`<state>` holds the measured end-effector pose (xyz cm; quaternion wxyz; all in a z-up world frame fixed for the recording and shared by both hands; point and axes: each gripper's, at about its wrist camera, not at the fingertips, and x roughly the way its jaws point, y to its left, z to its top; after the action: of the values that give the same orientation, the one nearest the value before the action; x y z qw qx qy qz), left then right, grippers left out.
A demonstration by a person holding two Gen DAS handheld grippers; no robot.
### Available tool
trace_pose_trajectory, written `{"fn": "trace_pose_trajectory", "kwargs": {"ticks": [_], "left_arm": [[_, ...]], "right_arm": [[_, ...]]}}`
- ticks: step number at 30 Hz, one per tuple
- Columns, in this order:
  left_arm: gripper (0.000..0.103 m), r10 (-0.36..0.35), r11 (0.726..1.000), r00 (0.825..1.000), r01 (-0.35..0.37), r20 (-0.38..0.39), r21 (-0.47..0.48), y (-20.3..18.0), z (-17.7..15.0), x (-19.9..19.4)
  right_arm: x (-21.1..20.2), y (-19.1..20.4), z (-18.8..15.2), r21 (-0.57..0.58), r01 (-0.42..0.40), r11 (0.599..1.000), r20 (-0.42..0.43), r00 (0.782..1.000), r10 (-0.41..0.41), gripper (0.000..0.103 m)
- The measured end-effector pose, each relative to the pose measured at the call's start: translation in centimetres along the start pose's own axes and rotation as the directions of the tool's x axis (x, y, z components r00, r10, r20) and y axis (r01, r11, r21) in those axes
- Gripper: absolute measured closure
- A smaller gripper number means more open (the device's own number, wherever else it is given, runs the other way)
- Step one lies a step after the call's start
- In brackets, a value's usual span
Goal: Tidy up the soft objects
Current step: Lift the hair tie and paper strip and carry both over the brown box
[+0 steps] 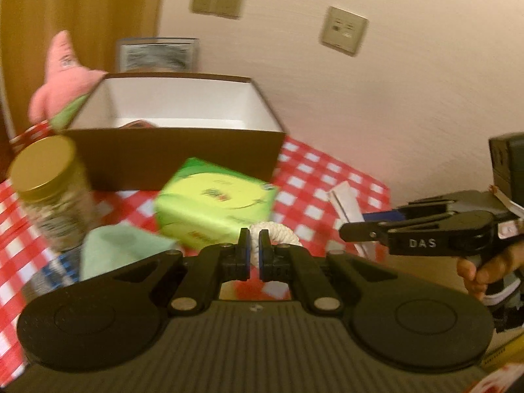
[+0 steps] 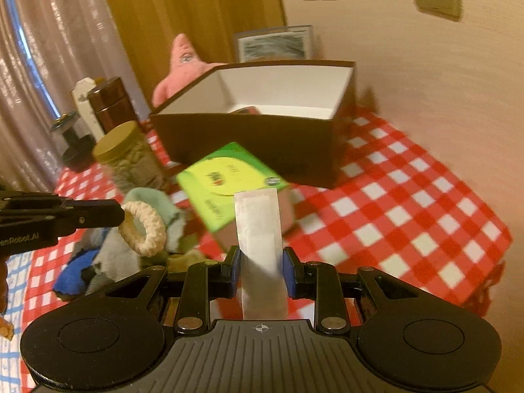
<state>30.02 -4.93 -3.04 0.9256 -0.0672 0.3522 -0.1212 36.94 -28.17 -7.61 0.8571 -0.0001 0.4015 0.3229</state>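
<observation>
My left gripper (image 1: 254, 240) is shut on a cream crocheted ring (image 1: 275, 232) and holds it above the table; the ring also shows in the right wrist view (image 2: 144, 227), hanging from that gripper's tip. My right gripper (image 2: 260, 267) is shut on a flat white packet (image 2: 260, 245) that stands up between its pads. An open brown box (image 1: 177, 154) with a white inside sits ahead on the red checked cloth (image 2: 409, 213). A pink star plush (image 1: 62, 78) leans behind the box's left corner. Soft cloths, pale green (image 1: 118, 245) and blue-grey (image 2: 98, 258), lie at the left.
A green tissue box (image 1: 213, 203) lies before the brown box. A gold-lidded jar (image 1: 49, 190) stands at the left. A dark wooden canister (image 2: 111, 104) and a black stand (image 2: 73, 144) sit further left. A framed picture (image 1: 157, 54) leans on the wall. The table's edge runs at the right.
</observation>
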Motion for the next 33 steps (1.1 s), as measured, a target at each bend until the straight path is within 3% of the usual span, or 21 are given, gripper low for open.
{"fn": "trace_pose_trajectory", "kwargs": {"ticks": [9,18,24,33], "left_arm": [[0.099,-0.066,0.996,0.998,0.066,-0.002,0.052,-4.1,2.7,4.2],[0.099,-0.073,0.995,0.997,0.071,0.038,0.068,-5.5,6.7,8.7],[0.099,-0.026,0.999,0.996,0.022,0.087,0.041,-4.1,10.2,11.0],[0.099,0.115,0.993,0.985,-0.113,0.128,-0.018,0.0,15.1,14.4]], "right_arm": [[-1.2,-5.6,1.3,0.019,0.074,0.997,0.014,0.997,-0.074,0.076],[0.1,-10.0,5.5,-0.004,0.103,0.995,0.053,0.993,-0.103,0.075],[2.1,-11.4,9.7,-0.038,0.081,0.996,0.102,0.992,-0.077,0.076],[6.7,-11.1,16.5,-0.072,-0.017,0.997,0.158,0.987,0.028,0.076]]}}
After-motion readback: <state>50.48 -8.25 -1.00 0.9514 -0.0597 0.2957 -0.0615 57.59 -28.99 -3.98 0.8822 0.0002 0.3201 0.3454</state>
